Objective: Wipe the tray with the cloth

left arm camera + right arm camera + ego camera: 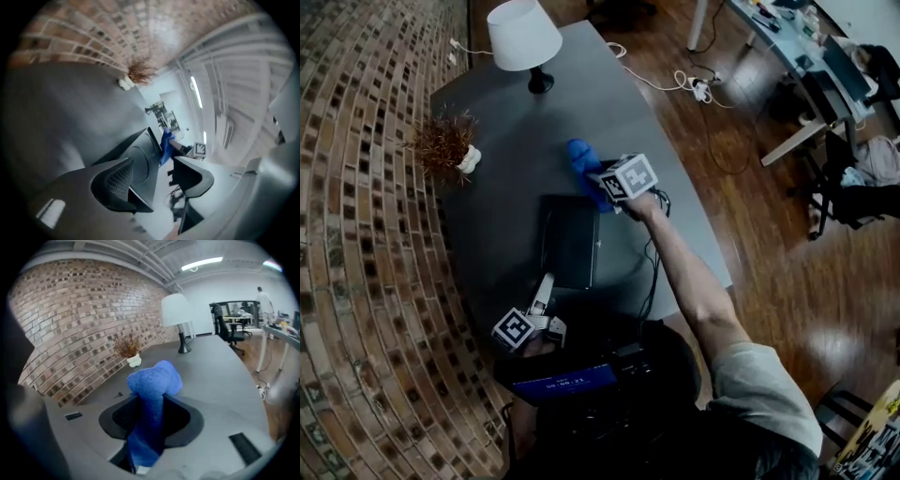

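The right gripper [151,399] has its jaws closed narrow on the blue cloth [157,378]. The fabric runs up between the two dark pads and bunches in a rounded lump above the tips. From the head view this gripper sits at the end of the person's outstretched arm [694,291], holding the cloth above the table [609,103] just beyond the far right corner of the tray [570,239]; whether the cloth touches the table there cannot be told. The left gripper [152,164] has its jaws wide apart and clamps nothing. Its own view shows a corner of the dark tray reaching in beside one jaw, with a clear gap before the other. In the head view it is near the person, with its fingertips at the tray's near left corner. The tray is a flat, dark rectangle in the middle of the grey table, its long sides running near to far. Farther out on the table, a dried plant [445,142] in a small white pot stands at the left edge. A white-shaded lamp [523,36] on a dark base stands at the far end. A brick wall [70,324] runs along the left side of the table. To the right is wooden floor [787,244] with cables [694,84] lying on it, and a desk [787,37] stands far right.
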A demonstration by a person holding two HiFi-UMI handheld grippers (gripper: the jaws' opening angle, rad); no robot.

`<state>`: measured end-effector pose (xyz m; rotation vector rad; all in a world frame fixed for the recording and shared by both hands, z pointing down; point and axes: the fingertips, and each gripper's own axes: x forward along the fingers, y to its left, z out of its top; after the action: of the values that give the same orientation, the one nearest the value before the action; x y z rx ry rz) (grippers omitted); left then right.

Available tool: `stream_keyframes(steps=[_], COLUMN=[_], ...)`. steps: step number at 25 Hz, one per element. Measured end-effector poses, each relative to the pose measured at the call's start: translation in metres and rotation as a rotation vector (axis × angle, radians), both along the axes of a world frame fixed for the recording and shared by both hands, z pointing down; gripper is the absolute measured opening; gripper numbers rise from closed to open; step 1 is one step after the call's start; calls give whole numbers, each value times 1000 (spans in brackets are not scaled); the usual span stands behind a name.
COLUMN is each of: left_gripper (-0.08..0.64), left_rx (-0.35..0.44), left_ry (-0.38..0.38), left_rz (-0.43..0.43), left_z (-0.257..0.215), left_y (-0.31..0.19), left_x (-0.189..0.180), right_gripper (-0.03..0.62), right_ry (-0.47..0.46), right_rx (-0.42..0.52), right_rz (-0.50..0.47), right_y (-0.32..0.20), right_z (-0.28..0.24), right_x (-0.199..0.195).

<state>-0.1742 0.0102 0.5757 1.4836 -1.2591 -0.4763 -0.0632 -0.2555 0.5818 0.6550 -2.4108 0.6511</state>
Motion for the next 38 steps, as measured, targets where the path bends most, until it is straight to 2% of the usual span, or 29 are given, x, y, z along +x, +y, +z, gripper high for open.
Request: stream_keyframes(steps=[1, 2, 4, 5, 8, 11, 13, 15, 19, 21, 23, 25, 26, 28, 30, 32, 35, 38], left_gripper=[250, 247, 225, 225, 215, 207, 207, 209, 209, 210, 213, 213, 213, 213, 213, 213, 204, 206], left_rx=[8, 9, -8, -15, -4, 10, -17, -78, -237, -259, -235, -205, -192, -158, -121, -92, -60, -54], left_ry=[84, 121, 91, 62, 37, -10, -44, -40, 6, -53, -214, -400, -452, -471, -486, -533, -614, -631], left_rz=[-62, -101, -124, -120, -108, -78, -64, -77, -140, -142, -85, 39, 103, 190, 241, 270, 267, 280], left_z=[-1, 0, 4, 6, 1, -1, 4, 11, 26, 26, 19, 14, 13, 11, 10, 12, 13, 12], left_y=[-1, -2, -5, -7, -15, -20, -20, -22, -27, -35, -53, -70, -73, -68, -51, -35, -24, -22], left_x=[-4, -8, -13, -14, -12, -13, -17, -23, -36, -50, -72, -88, -89, -84, -74, -62, -56, -53], right_gripper=[150, 150, 142, 130, 129, 127, 126, 126, 127, 127, 126, 127, 127, 127, 127, 127, 127, 127], right_ry=[38, 67, 56, 13, -117, -122, -118, -129, -201, -239, -284, -314, -313, -328, -412, -466, -431, -338], right_rx=[-20, -51, -138, -188, -304, -319, -331, -347, -370, -390, -447, -515, -533, -531, -509, -507, -586, -705], right_rz=[-72, -151, -264, -269, -224, -214, -186, -107, 162, 294, 356, 308, 266, 239, 225, 129, -3, 3], right_y=[0, 5, 19, 24, 28, 35, 43, 53, 77, 95, 124, 155, 164, 158, 134, 121, 135, 175], right_z=[8, 21, 51, 57, 60, 58, 60, 60, 58, 57, 58, 64, 67, 65, 37, 9, 19, 70], right_x=[-15, -28, -46, -50, -46, -30, -16, 3, 42, 55, 52, 39, 36, 45, 53, 45, 20, 30])
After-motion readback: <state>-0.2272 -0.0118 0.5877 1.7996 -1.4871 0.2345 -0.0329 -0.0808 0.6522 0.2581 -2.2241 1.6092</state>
